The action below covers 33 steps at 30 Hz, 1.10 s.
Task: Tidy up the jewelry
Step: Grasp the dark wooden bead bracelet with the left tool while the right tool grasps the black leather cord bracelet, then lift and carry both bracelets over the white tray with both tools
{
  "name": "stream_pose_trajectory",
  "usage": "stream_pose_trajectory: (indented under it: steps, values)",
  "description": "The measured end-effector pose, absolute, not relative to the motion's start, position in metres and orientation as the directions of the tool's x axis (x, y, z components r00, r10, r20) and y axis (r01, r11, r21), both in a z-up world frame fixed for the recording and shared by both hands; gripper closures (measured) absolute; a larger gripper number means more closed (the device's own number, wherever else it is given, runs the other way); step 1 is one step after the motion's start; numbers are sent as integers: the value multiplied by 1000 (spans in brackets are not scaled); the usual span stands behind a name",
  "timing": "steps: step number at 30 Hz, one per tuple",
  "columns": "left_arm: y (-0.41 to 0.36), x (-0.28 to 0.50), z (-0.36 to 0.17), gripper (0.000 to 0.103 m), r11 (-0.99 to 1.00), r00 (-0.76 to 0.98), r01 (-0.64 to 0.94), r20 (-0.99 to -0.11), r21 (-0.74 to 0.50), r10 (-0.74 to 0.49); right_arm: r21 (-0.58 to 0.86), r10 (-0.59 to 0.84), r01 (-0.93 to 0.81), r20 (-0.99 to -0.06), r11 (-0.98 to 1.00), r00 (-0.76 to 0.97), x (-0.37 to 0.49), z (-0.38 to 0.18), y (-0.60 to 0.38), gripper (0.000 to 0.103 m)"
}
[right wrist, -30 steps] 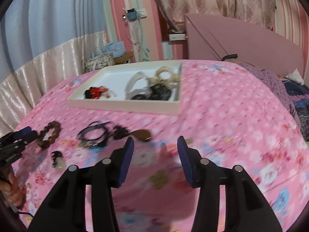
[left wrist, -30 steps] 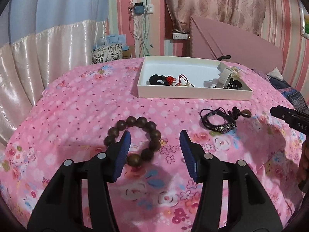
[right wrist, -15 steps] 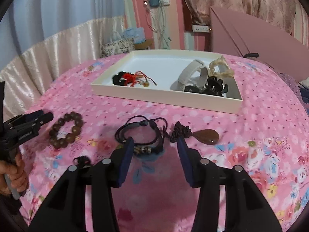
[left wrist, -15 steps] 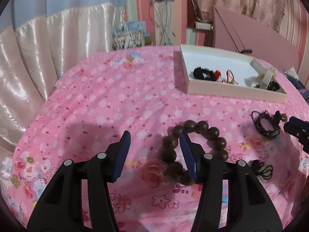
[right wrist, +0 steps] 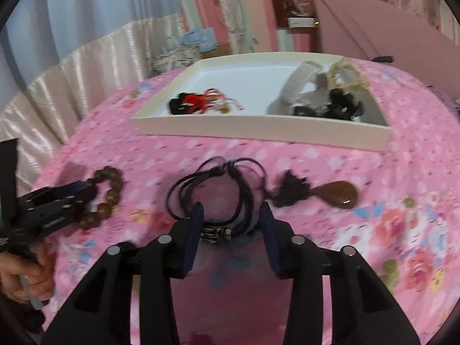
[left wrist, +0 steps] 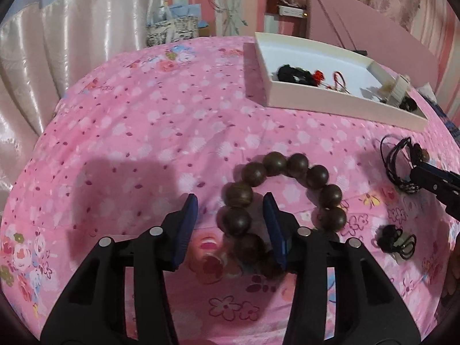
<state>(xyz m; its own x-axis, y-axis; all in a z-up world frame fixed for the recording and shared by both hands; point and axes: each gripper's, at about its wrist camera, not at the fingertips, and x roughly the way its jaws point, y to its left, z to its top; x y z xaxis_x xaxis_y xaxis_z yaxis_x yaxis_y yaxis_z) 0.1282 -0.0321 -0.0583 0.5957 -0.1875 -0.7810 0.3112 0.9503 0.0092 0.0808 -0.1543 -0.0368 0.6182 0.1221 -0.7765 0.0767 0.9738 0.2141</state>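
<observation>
A brown wooden bead bracelet (left wrist: 283,189) lies on the pink floral bedspread; it also shows in the right wrist view (right wrist: 107,194). My left gripper (left wrist: 231,227) is open, its jaws straddling the bracelet's left side. A black cord bracelet (right wrist: 218,198) lies before my right gripper (right wrist: 230,234), which is open with its jaws around the near part of the cord. A brown teardrop pendant (right wrist: 337,194) lies to the right. The white tray (right wrist: 258,128) behind holds several pieces.
A small black item (left wrist: 395,240) lies on the bedspread at the right of the left wrist view. The tray (left wrist: 339,105) sits at the far right there. Satin curtains, a pink headboard and striped walls stand behind the bed.
My left gripper moved in over the bead bracelet, now straddling its left side. My right gripper swung left and came down around the black cord bracelet.
</observation>
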Motion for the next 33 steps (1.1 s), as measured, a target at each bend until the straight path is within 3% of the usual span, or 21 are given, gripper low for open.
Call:
stream_pose_trajectory:
  steps: [4, 7, 9, 12, 14, 33]
  values:
    - [-35, 126, -57, 58, 945, 596, 327, -780, 17, -192, 221, 144, 50, -777, 974, 613, 82, -39, -149, 64]
    - [-32, 127, -57, 59, 946, 590, 324, -780, -6, -207, 235, 164, 39, -776, 971, 609, 85, -42, -148, 74]
    - [-31, 128, -57, 63, 948, 590, 319, -780, -13, -209, 217, 160, 21, -775, 976, 611, 86, -41, -143, 87]
    - [-30, 127, -57, 76, 949, 594, 315, -777, -13, -208, 205, 157, 8, -772, 979, 615, 85, -40, -139, 90]
    - [-30, 126, -57, 82, 948, 595, 319, -776, -15, -212, 213, 161, 11, -767, 977, 621, 83, -39, -141, 90]
    - [-14, 117, -39, 86, 943, 648, 315, -700, -113, -300, 242, 175, 2, -709, 970, 684, 71, -16, -155, 91]
